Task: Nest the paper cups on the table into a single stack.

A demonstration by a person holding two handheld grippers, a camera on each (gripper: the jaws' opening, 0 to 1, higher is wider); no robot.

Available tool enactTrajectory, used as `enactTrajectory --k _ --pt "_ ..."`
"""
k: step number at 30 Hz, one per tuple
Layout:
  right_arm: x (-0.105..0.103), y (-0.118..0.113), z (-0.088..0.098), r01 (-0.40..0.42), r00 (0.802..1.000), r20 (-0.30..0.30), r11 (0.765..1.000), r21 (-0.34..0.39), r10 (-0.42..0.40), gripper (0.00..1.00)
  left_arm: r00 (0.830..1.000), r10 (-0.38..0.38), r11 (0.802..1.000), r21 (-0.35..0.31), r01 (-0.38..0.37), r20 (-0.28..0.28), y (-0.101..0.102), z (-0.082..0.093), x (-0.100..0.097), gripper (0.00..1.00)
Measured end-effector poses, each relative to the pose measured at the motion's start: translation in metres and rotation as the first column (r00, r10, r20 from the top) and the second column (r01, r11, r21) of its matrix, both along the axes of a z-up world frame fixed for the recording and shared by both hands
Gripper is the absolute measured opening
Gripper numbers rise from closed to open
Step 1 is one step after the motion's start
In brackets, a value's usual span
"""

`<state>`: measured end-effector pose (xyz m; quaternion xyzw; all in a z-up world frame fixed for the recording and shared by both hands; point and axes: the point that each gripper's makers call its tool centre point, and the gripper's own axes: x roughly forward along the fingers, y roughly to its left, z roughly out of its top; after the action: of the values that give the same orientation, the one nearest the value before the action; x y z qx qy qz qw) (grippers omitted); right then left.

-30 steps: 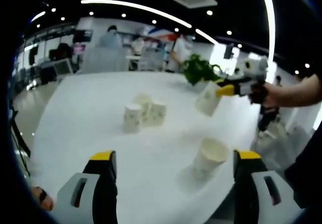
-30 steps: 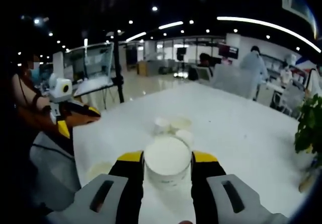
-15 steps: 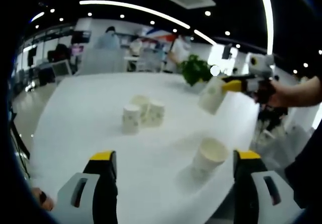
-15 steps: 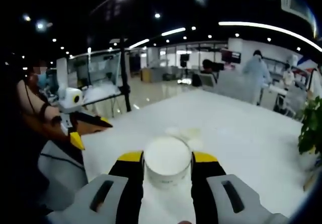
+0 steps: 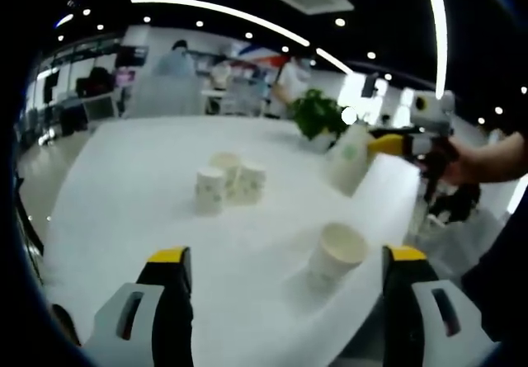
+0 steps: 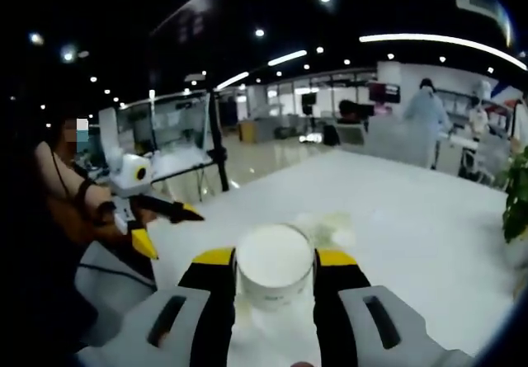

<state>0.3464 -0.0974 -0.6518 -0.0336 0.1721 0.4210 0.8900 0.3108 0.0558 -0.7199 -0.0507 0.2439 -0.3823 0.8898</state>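
Right gripper (image 6: 275,289) carries a paper cup (image 6: 275,266) clamped between its jaws, above the table (image 5: 124,185).
Left gripper (image 5: 285,289) empty, jaws wide. Lone upright cup (image 5: 334,256) near table edge; three-cup cluster (image 5: 228,182) beyond. Judgement: centre held cup over lone cup's mouth, keep it vertical, lower straight.

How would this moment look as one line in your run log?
right gripper: shut on paper cup, in air | left gripper: open | lone cup near table edge | cup cluster mid-table
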Motion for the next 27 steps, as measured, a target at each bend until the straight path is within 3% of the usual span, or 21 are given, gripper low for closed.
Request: enactTrajectory --k 11,27 --pt "-0.002 0.01 0.001 -0.012 1.0 -0.002 1.0 0.026 0.012 0.33 0.996 -0.082 0.994 -0.064 0.083 0.017 -0.02 0.012 -0.012 0.95" --pt "-0.01 0.02 0.006 -0.027 0.999 -0.021 0.996 0.085 0.029 0.33 0.988 -0.156 0.983 -0.099 0.156 0.012 -0.046 0.02 -0.02 0.9"
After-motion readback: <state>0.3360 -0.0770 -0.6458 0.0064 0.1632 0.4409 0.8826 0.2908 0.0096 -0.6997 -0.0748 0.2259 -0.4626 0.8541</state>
